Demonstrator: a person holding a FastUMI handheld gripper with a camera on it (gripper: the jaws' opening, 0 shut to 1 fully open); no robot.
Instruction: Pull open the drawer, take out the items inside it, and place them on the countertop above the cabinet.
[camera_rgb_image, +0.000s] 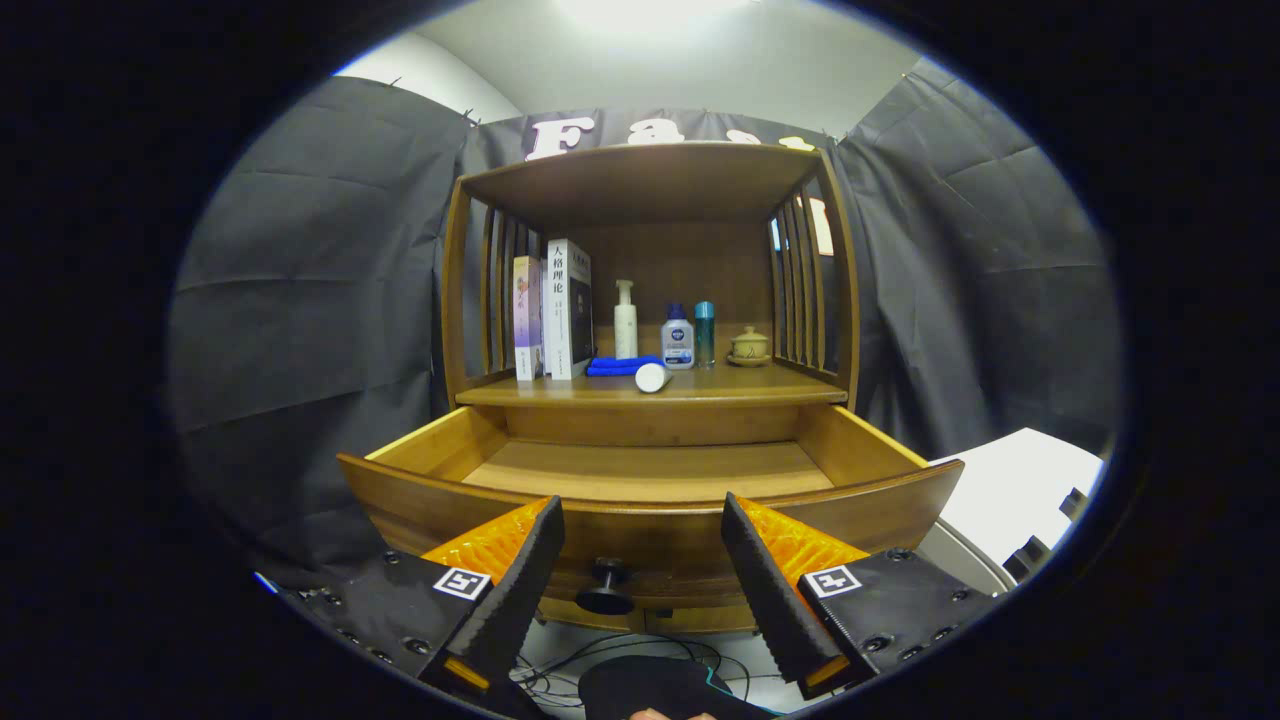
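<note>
drawer (650, 470): pulled well out of the cabinet; the visible floor is bare wood, no item seen on it. The near strip behind the front panel is hidden, so emptiness cannot be confirmed.
gripper (643, 555): fingers spread wide, nothing held; they frame the drawer front, with the knob (606, 588) between and just below them.
countertop (660, 388): the shelf above the drawer. A white tube (652, 377) lies on its side near the front edge, a blue cloth (622, 366) just behind it.
further back: pump bottle (626, 320), small blue-capped bottle (677, 338), teal bottle (705, 333), lidded clay cup (749, 346) on a saucer; books (552, 308) stand upright at the left.
task state: judged near done, the tube and cloth probably being what came out of the drawer.
tube, handling: judged light, smooth plastic, round, so liable to roll toward the edge; best taken across the body, fingers square to its axis.
cloth, handling: soft, limp, folded flat; a pinch at the fold would be needed, low slip expected.
clay cup: judged fragile, loose lid; better left untouched.
drawer, handling: stiff varnished wood, curved front, probably fairly heavy on its runners; the dark round knob is the one clear hold.
cabinet (455, 300): brown wood, slatted sides, glossy finish.
risk: a sweep of the fingers over the shelf edge could knock the tube off.
</note>
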